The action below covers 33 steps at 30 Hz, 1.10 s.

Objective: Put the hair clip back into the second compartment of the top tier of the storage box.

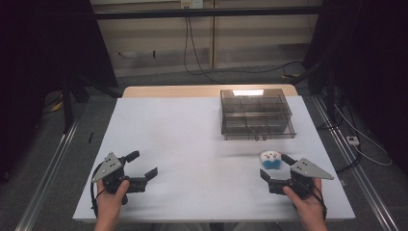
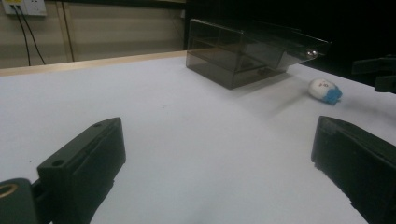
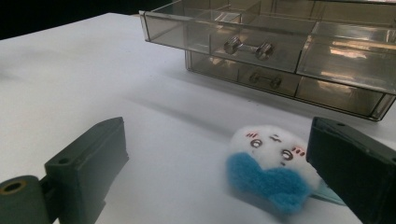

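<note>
A small white and blue plush toy (image 1: 270,160) lies on the white table (image 1: 192,139) in front of a smoky clear drawer box (image 1: 257,115). My right gripper (image 1: 275,166) rests open beside it. In the right gripper view the toy (image 3: 271,163) lies between the wide-apart jaws, close against the right one, which hides its edge; that gripper (image 3: 218,137) holds nothing. The box's top drawer (image 3: 224,32) stands pulled out. My left gripper (image 1: 144,163) sits open at the near left with nothing in it (image 2: 219,140), far from the toy (image 2: 325,89).
The drawer box (image 2: 238,53) stands at the back right of the table, with several compartments and metal handles (image 3: 247,48). The table's near edge (image 1: 192,220) is just behind both hands. Cables hang along the wall (image 1: 192,43) behind the table.
</note>
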Each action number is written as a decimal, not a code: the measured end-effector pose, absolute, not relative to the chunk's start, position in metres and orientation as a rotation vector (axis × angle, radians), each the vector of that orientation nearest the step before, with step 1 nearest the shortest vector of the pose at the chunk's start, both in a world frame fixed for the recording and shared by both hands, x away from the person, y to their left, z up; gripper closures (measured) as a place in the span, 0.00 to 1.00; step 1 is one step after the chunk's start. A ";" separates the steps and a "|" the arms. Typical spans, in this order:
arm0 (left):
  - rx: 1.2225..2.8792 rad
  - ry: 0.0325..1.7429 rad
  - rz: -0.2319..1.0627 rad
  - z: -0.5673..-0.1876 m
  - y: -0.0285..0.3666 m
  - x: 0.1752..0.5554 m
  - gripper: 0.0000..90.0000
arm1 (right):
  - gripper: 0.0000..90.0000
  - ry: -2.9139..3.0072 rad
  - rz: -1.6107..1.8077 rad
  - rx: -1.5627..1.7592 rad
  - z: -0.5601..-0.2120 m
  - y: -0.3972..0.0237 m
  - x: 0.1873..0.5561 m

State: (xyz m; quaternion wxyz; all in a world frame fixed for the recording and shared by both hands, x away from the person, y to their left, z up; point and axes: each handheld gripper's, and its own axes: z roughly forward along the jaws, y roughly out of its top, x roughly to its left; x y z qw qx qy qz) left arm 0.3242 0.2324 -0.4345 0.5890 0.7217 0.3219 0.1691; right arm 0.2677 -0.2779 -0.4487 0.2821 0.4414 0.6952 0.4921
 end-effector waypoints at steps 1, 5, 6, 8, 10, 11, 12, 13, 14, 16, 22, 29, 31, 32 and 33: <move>1.681 0.751 0.394 -0.435 0.232 0.324 0.03 | 0.05 1.862 1.318 1.182 -0.449 -0.278 0.268; 1.683 0.745 0.386 -0.434 0.231 0.323 0.03 | 0.05 1.882 1.293 1.177 -0.448 -0.277 0.270; 1.685 0.744 0.388 -0.434 0.232 0.323 0.03 | 0.05 1.888 1.288 1.176 -0.448 -0.277 0.271; 1.689 0.737 0.389 -0.434 0.231 0.324 0.03 | 0.05 1.898 1.273 1.176 -0.447 -0.277 0.272; 1.693 0.739 0.388 -0.434 0.230 0.324 0.03 | 0.05 1.905 1.261 1.179 -0.447 -0.278 0.274; 1.693 0.739 0.388 -0.434 0.230 0.324 0.04 | 0.05 1.907 1.255 1.183 -0.447 -0.278 0.274; 1.696 0.734 0.389 -0.435 0.230 0.324 0.04 | 0.05 1.909 1.247 1.185 -0.447 -0.279 0.275; 1.697 0.737 0.385 -0.435 0.229 0.324 0.04 | 0.05 1.911 1.243 1.185 -0.447 -0.280 0.275; 1.702 0.734 0.385 -0.435 0.229 0.324 0.04 | 0.05 1.912 1.237 1.191 -0.447 -0.281 0.276; 1.704 0.730 0.387 -0.435 0.229 0.324 0.04 | 0.05 1.916 1.226 1.196 -0.447 -0.282 0.277; 1.708 0.728 0.387 -0.434 0.229 0.323 0.04 | 0.06 1.934 1.185 1.213 -0.447 -0.283 0.287; 1.709 0.727 0.386 -0.434 0.228 0.323 0.04 | 0.07 1.957 1.121 1.240 -0.450 -0.280 0.303; 1.712 0.722 0.385 -0.435 0.227 0.323 0.04 | 0.07 1.960 1.100 1.255 -0.451 -0.281 0.307; 1.714 0.719 0.385 -0.435 0.227 0.323 0.04 | 0.07 1.962 1.093 1.268 -0.451 -0.281 0.308; 1.715 0.718 0.385 -0.435 0.227 0.323 0.04 | 0.07 1.967 1.086 1.277 -0.452 -0.282 0.310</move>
